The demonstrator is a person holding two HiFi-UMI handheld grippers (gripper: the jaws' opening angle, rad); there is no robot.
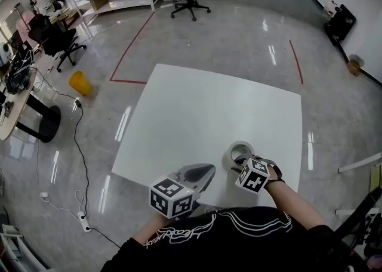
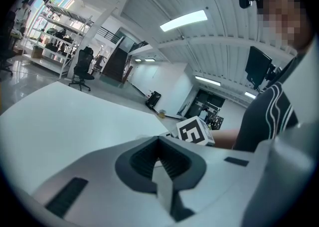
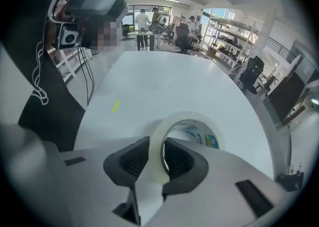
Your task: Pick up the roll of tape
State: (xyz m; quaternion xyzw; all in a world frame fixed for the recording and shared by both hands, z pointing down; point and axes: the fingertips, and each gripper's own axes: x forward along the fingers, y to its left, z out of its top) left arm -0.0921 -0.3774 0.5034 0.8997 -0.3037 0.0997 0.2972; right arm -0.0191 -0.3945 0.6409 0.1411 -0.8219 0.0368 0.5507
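While the roll of tape (image 3: 209, 139) lies flat by the table's (image 1: 197, 104) near edge, toward its right corner, the right gripper (image 3: 157, 145) pinches the ring's wall, one jaw inside the hole, likely for a sure lift. Alongside, the left gripper (image 2: 158, 144) idles, its jaws closed on nothing.

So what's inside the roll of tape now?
One finger of the right claw sits inside the roll of tape, the other outside, pinching its wall. The printed inner face shows; the table beneath the hole is covered.
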